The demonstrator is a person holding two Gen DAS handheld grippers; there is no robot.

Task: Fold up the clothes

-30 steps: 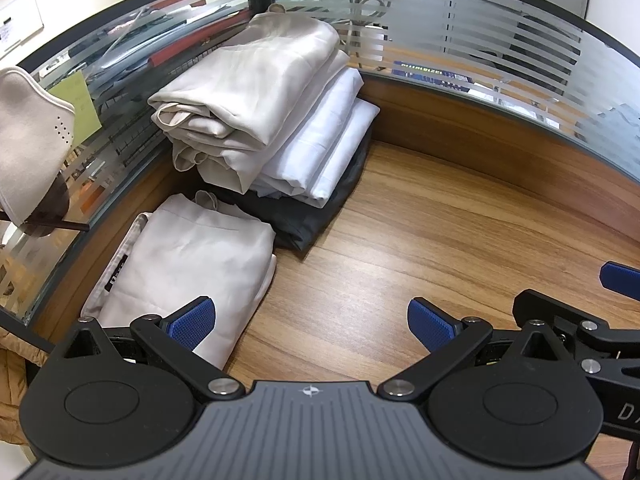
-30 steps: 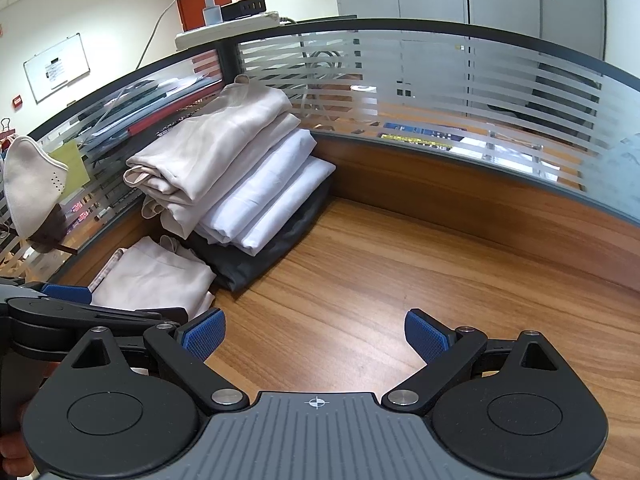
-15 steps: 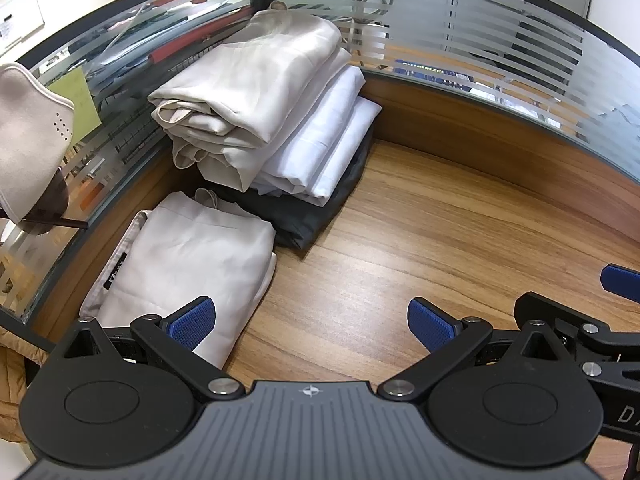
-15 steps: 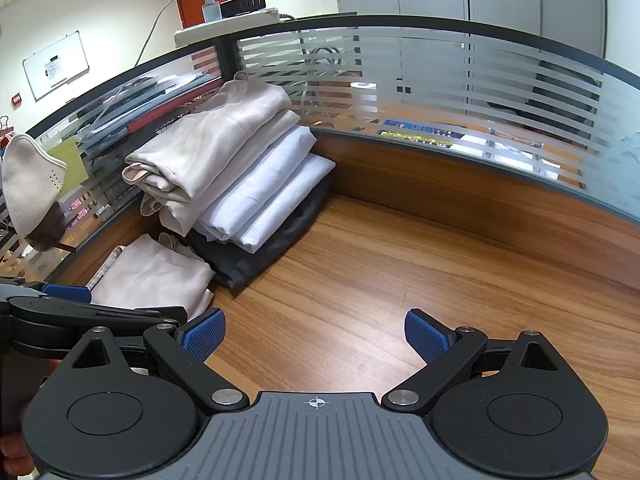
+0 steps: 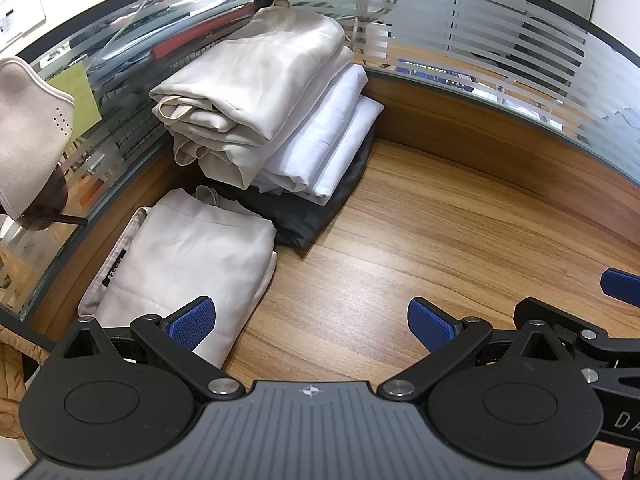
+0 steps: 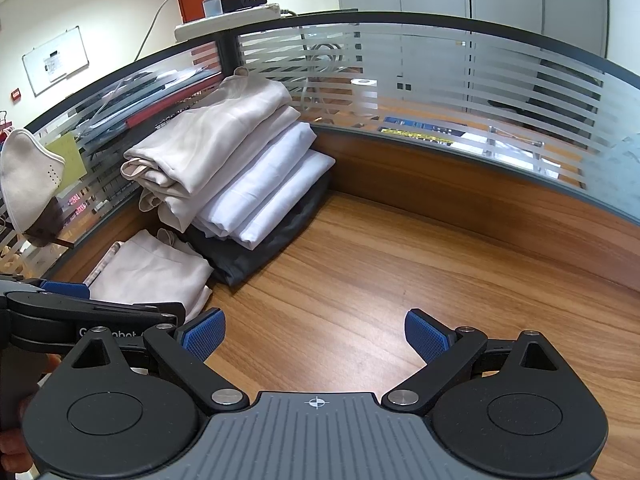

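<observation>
The biggest thing here is the wooden desk point(image 5: 440, 240). It is smooth and brown with long lines running through the wood, and most of its top is bare. A curved glass wall point(image 5: 500, 52) with frosted white stripes and a dark rim goes around the back and left side.

In the far left corner sits a tall pile of folded clothes point(image 5: 272, 108). The top pieces are cream and soft, with puffy rolled edges. Under them are two flat white pieces, smooth and crisp. At the bottom is a dark, floppy piece that spreads out onto the wood. Just beside the pile, closer in and against the glass, lies one flat folded cream garment point(image 5: 180, 264) with a small black label at its left edge.

The left gripper point(image 5: 312, 326) is black with bumpy blue pads. Its fingers are spread wide with nothing between them. Its left pad hangs over the near edge of the flat cream garment; I cannot tell if it touches. The right gripper point(image 6: 316, 336) looks the same, wide apart and holding nothing, above bare wood. The two tools are side by side, close together.

A cream cap point(image 5: 28, 136) with tiny holes hangs on the glass at the left. A yellow-green sticky note point(image 5: 80, 96) is stuck near it.
</observation>
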